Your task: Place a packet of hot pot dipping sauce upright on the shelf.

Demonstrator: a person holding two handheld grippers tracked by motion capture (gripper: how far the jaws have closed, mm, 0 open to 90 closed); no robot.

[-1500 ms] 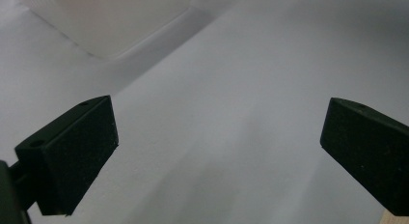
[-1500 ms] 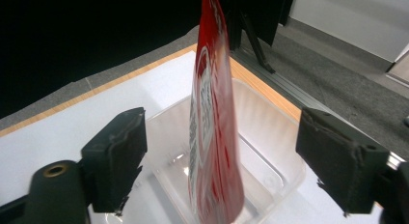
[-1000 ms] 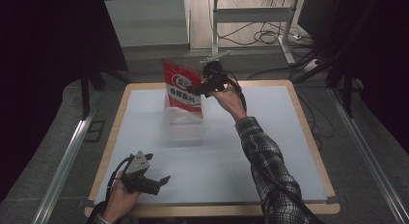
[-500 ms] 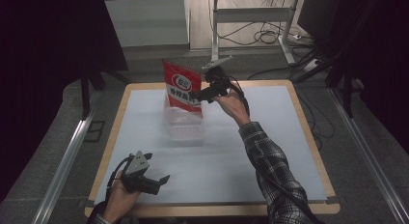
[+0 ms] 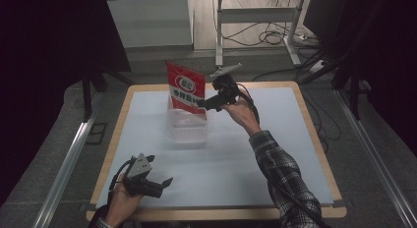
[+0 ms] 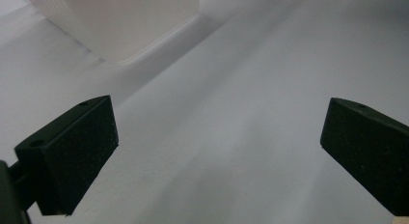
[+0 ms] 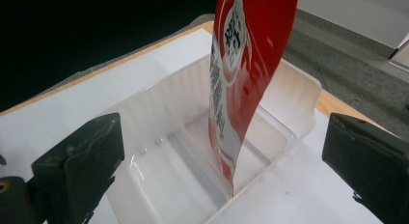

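The red bag (image 7: pixel 241 84) stands in the clear box (image 7: pixel 299 96) — thin, bendy, probably light. Both claws — right gripper (image 5: pixel 210 103), left gripper (image 5: pixel 160 185) — are spread wide, holding nothing. Pinch its top edge.

A table (image 5: pixel 314 139) with a pale top and a wooden edge is set on a grey floor (image 5: pixel 64 154). Dark curtains (image 5: pixel 44 41) are hung at the left and right. Metal rails (image 5: pixel 64 164) are laid along both sides of the table. Beyond it, a metal stand (image 5: pixel 255 16) and loose cables (image 5: pixel 275 36) are seen against a lit pale wall (image 5: pixel 147 21).
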